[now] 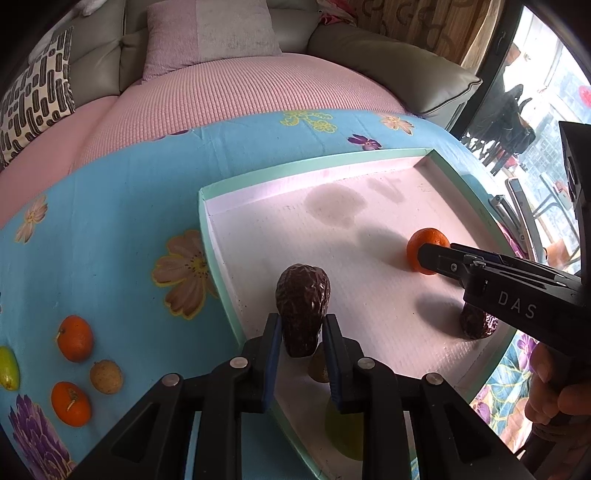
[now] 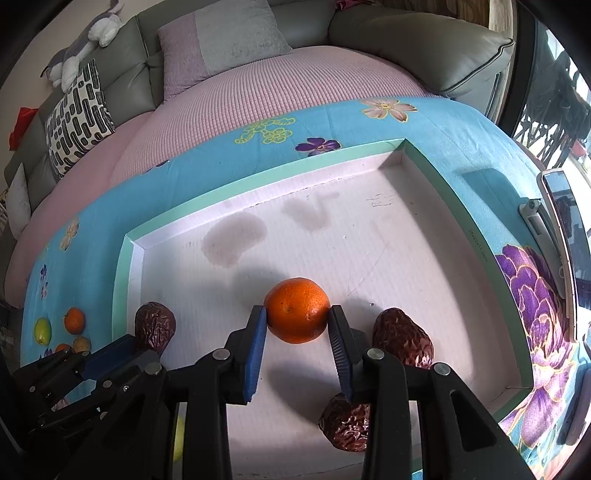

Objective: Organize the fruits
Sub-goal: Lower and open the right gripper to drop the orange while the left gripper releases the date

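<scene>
My left gripper (image 1: 303,328) is shut on a dark wrinkled date (image 1: 302,314), held upright over the near left part of the white tray (image 1: 205,236) with the mint rim. My right gripper (image 2: 297,317) is shut on an orange (image 2: 297,310) low over the middle of the tray (image 2: 122,280). Two more dates (image 2: 402,338) (image 2: 347,424) lie in the tray by the right gripper. On the blue cloth left of the tray lie two oranges (image 1: 75,338) (image 1: 70,403), a longan (image 1: 106,376) and a green fruit (image 1: 8,367).
A green fruit (image 1: 343,432) and a small brown one (image 1: 319,365) lie in the tray under my left fingers. A phone on a stand (image 2: 561,236) is at the table's right edge. A pink-covered sofa with cushions (image 1: 210,33) lies behind. A hand (image 1: 554,391) holds the right gripper.
</scene>
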Demonstrator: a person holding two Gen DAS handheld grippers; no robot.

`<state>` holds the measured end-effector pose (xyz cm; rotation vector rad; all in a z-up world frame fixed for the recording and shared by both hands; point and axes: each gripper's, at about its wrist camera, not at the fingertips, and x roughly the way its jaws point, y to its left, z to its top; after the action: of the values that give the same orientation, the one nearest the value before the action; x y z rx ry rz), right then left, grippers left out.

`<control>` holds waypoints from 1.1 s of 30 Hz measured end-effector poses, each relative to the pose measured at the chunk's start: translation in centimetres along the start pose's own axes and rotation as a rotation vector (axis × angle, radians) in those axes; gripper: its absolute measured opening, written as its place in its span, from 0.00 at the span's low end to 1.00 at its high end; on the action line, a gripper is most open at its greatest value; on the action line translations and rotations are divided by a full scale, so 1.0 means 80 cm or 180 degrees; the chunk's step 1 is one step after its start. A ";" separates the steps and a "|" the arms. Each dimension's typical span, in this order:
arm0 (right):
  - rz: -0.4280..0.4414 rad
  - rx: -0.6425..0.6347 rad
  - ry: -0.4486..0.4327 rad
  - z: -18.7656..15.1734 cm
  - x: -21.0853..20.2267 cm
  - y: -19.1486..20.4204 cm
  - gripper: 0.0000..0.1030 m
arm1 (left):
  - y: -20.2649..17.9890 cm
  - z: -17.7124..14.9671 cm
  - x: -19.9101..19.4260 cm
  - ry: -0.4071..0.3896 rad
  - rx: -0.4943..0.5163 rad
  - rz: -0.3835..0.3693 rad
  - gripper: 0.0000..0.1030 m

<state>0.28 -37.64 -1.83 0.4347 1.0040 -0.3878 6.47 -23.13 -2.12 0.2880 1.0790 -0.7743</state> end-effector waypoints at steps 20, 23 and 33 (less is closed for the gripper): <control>-0.0057 -0.0014 -0.0017 0.002 0.000 -0.001 0.64 | 0.021 0.011 -0.038 -0.0210 -0.0089 0.0290 0.72; -0.0064 -0.0039 -0.0055 0.002 -0.002 0.001 0.82 | 0.037 0.011 -0.038 -0.0227 -0.0199 0.0491 0.82; -0.0122 -0.0115 -0.0110 0.000 -0.002 0.005 0.88 | 0.074 0.004 -0.031 -0.0198 -0.0530 0.0941 1.00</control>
<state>0.41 -37.30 -1.59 0.3756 0.9856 -0.4098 10.15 -18.08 -0.66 0.2722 1.0074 -0.4245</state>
